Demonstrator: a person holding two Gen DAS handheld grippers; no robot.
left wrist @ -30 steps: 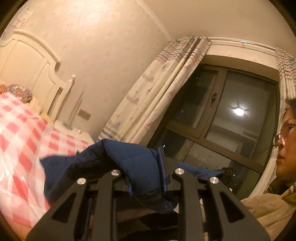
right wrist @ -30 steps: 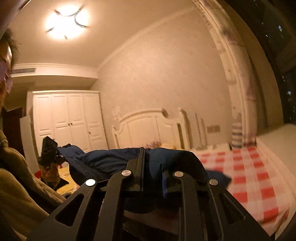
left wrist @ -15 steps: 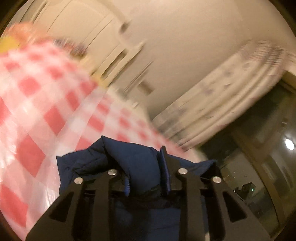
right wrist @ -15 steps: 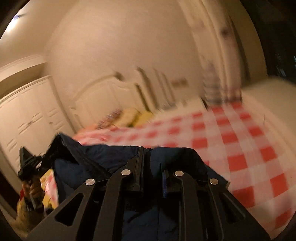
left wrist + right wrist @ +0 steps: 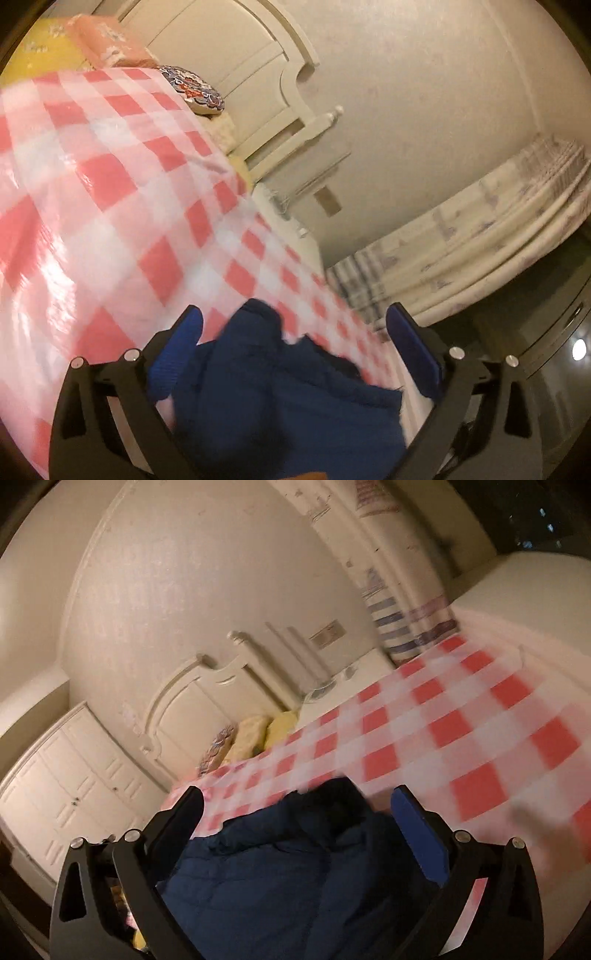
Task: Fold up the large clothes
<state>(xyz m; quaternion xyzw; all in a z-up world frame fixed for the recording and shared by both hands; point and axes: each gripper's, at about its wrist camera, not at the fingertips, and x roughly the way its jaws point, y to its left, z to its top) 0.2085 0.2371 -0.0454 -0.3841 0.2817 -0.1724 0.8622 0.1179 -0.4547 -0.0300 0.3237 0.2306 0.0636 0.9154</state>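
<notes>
While both claws hang over the bed, their blue-padded fingers stand wide apart and grip nothing. Closest to the left claw, a navy padded jacket lies bunched between and below its fingers, resting on the red-and-white checked sheet; whether the cloth touches the pads is hard to tell through the blur. The right claw sits the same way, with the same jacket heaped under it, a dark fold rising just between the spread fingers and the checked sheet spreading beyond.

Farther up the bed, a patterned round cushion lies at the sheet's far edge, with a yellow pillow and a pinkish one beside it. From the right claw's side, two yellow pillows lean by the cream headboard. Behind that come the headboard again, the pale papered wall, and a striped curtain gathered by the dark window. A white wardrobe stands at the far corner of the room.
</notes>
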